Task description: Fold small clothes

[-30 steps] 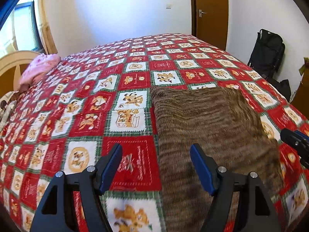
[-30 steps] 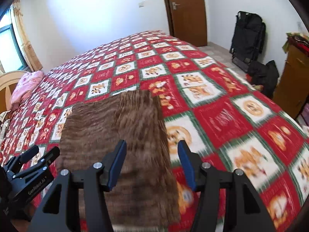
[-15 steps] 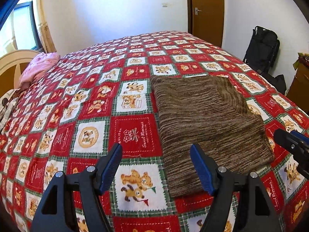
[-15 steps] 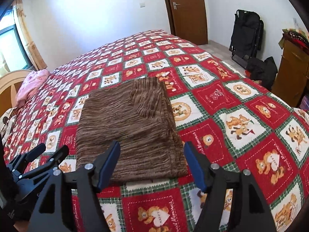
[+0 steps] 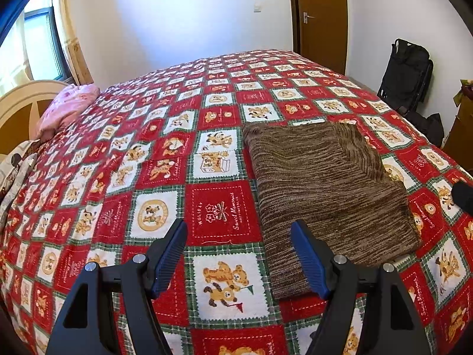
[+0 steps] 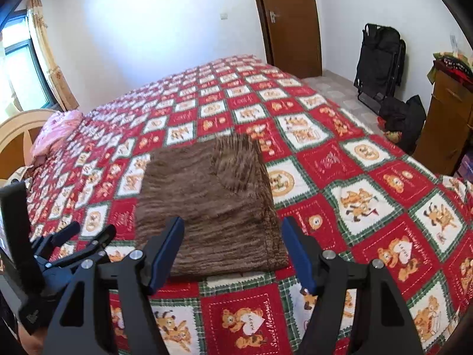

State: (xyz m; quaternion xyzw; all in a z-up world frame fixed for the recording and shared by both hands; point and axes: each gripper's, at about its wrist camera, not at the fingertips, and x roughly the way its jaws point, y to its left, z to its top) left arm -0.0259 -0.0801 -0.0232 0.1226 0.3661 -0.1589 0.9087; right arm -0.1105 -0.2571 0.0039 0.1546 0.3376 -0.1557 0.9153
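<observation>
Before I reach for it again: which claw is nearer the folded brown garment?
Right. The right claw frames the brown garment's near edge; the left claw hangs mostly beside it, over the bedspread.

The left claw (image 5: 239,254) has two black, skeletal plastic arms with triangular cut-outs, each fixed by a pair of round silver screws and tipped with a ribbed blue pad. The right claw (image 6: 233,251) is built the same, black with blue-lined fingers (image 6: 166,254). Seen from the right wrist, the left claw's black body bears small pale lettering, too blurred to read.
</observation>
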